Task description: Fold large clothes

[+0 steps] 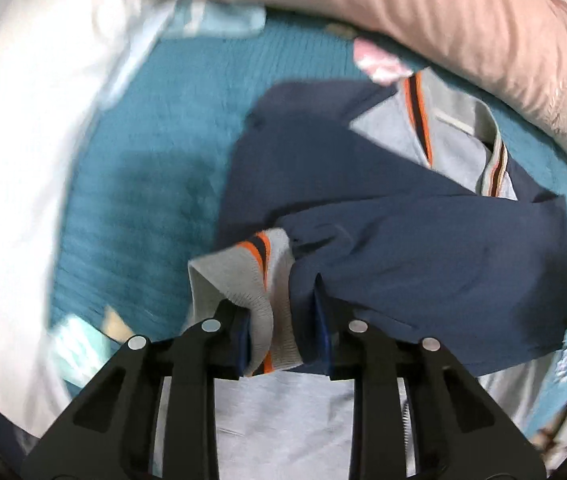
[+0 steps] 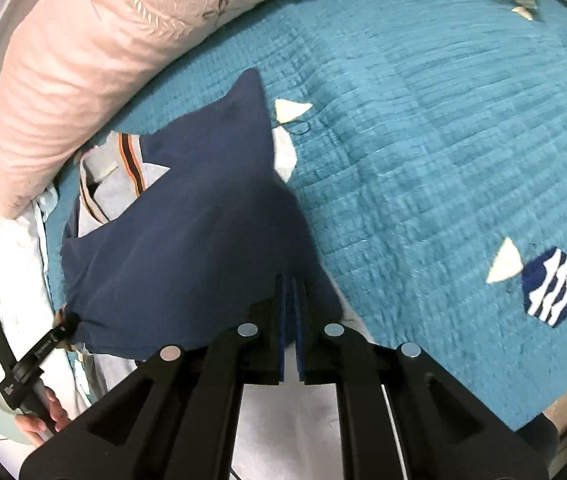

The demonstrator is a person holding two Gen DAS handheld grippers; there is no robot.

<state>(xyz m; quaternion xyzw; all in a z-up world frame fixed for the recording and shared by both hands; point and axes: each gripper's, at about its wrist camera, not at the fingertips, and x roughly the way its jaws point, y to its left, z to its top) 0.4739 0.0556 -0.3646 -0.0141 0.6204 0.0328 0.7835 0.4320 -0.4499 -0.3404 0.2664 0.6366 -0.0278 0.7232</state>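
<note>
A large navy and grey garment (image 1: 423,248) with orange and dark stripes lies partly lifted off a teal quilt (image 1: 155,152). My left gripper (image 1: 283,344) is shut on a bunch of it: a grey ribbed cuff (image 1: 243,280) and navy cloth fill the gap between the pads. In the right wrist view the navy cloth (image 2: 187,216) stretches up from the quilt (image 2: 423,140) to my right gripper (image 2: 292,320), which pinches its edge between nearly touching pads. The left gripper (image 2: 68,322) shows at the lower left, holding the other corner, with a hand (image 2: 39,416) behind it.
A rolled pink duvet (image 2: 83,60) runs along the far side of the bed, close behind the garment's grey collar (image 2: 99,176). White bedding (image 1: 11,160) lies at the left. The quilt with a fish patch (image 2: 551,286) stretches to the right.
</note>
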